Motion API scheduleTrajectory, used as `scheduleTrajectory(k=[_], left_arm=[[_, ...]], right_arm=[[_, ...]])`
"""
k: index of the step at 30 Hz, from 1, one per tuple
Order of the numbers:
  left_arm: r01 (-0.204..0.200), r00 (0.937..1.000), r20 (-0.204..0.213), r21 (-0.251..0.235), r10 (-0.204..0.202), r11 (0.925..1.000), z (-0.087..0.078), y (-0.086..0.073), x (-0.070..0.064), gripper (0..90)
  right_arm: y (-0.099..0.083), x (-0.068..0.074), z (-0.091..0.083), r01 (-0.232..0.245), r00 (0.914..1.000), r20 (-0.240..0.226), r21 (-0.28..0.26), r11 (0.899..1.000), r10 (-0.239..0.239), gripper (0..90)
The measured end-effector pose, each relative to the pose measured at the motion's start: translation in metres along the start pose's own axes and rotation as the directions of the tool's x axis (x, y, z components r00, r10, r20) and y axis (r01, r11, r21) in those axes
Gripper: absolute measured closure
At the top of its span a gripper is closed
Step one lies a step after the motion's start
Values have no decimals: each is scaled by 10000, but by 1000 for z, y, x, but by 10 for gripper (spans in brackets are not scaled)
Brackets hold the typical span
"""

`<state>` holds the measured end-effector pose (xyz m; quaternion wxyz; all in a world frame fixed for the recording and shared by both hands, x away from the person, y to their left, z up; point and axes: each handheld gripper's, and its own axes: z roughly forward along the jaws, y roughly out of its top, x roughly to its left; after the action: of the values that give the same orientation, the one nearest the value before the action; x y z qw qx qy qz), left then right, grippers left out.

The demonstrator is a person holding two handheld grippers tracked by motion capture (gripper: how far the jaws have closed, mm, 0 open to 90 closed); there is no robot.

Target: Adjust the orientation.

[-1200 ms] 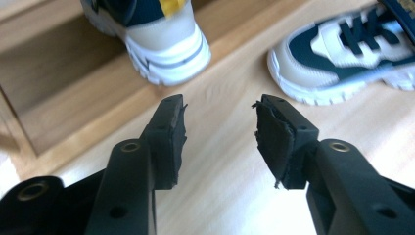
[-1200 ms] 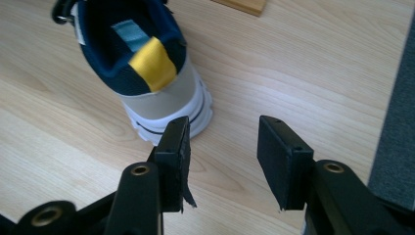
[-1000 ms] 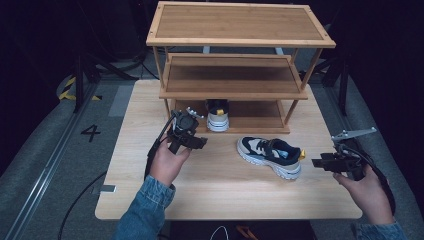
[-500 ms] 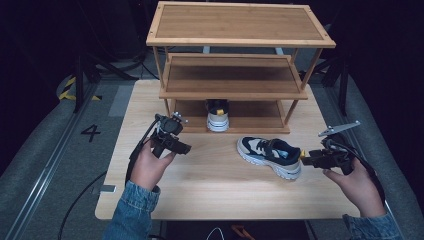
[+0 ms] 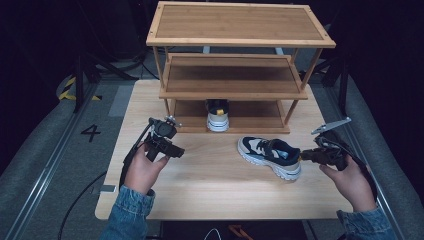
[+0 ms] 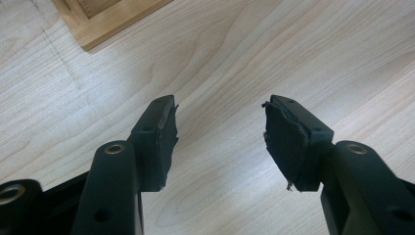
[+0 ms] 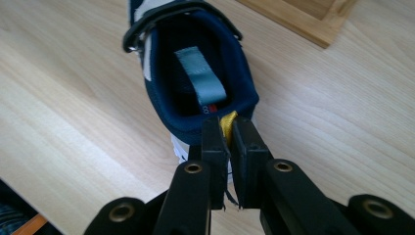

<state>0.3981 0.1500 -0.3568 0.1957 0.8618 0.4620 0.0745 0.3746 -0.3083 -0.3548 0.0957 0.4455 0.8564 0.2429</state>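
A white and navy sneaker [image 5: 270,156] lies on the wooden table [image 5: 210,185], toe toward the rack. My right gripper [image 5: 304,156] is shut on the yellow pull tab [image 7: 228,123] at the sneaker's [image 7: 195,73] heel. A second sneaker [image 5: 218,116] stands heel-out on the bottom shelf of the wooden rack [image 5: 235,70]. My left gripper [image 5: 175,150] hovers over the table left of the rack, open with nothing between its pads [image 6: 166,142].
The three-tier rack stands at the table's back, and its corner [image 6: 105,22] shows in the left gripper view. Bare tabletop [image 5: 210,165] lies between the two grippers. A dark floor with a "4" marking [image 5: 91,132] lies to the left.
My left gripper has drawn back from the rack toward the table's left front. My right gripper has moved in to the sneaker's heel and closed on the tab.
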Motion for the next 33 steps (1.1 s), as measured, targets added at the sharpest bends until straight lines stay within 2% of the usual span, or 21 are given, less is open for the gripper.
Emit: scheduleTrajectory(k=[5,9,14,16,18,21,24,26,28,29,30,32,33], left_arm=[[-77,10000,51,51,76,10000,2,2,-1,456],[-76,9999,93,40,75,10000,4,4,-1,456],[-237,9997,49,164,236,9996,6,5,-3,455],[-161,9999,-20,-54,160,9999,6,5,-3,454],[-117,9999,109,-231,120,9997,6,5,-2,455],[-138,9998,145,-275,142,9995,7,5,-3,454],[-166,9998,105,-286,169,9995,7,6,-3,451],[-55,9999,121,-383,59,9993,7,5,-2,450],[5,9998,194,-383,3,9993,7,5,0,447],[-13,9998,174,-349,19,9994,8,5,1,446],[-19,9999,152,-319,23,9995,8,4,1,446],[-45,9999,160,-299,50,9995,9,4,2,445],[43,9999,167,-309,-37,9995,9,4,2,445]], right_arm=[[3,18,-6,584,9976,-377,-54,9983,-585,847],[5,36,-7,1084,9913,-742,-49,9941,-1085,841],[9,57,-6,1570,9763,-1453,-324,9871,-1601,834],[11,66,-2,1783,9687,-1706,-267,9836,-1802,830],[12,75,4,2098,9597,-1880,-155,9776,-2089,826],[13,85,12,2392,9502,-2030,-111,9709,-2365,810],[12,89,16,2479,9446,-2227,35,9688,-2410,781],[12,89,15,2463,9448,-2241,51,9692,-2389,714],[12,88,8,2319,9427,-2389,-331,9722,-2330,641],[12,85,3,2172,9379,-2608,-727,9734,-2288,626],[12,84,-1,2006,9376,-2705,-927,9753,-2186,606],[12,84,-2,1973,9392,-2659,-1004,9752,-2174,592],[12,84,-3,1929,9422,-2578,-1047,9756,-2140,582]])
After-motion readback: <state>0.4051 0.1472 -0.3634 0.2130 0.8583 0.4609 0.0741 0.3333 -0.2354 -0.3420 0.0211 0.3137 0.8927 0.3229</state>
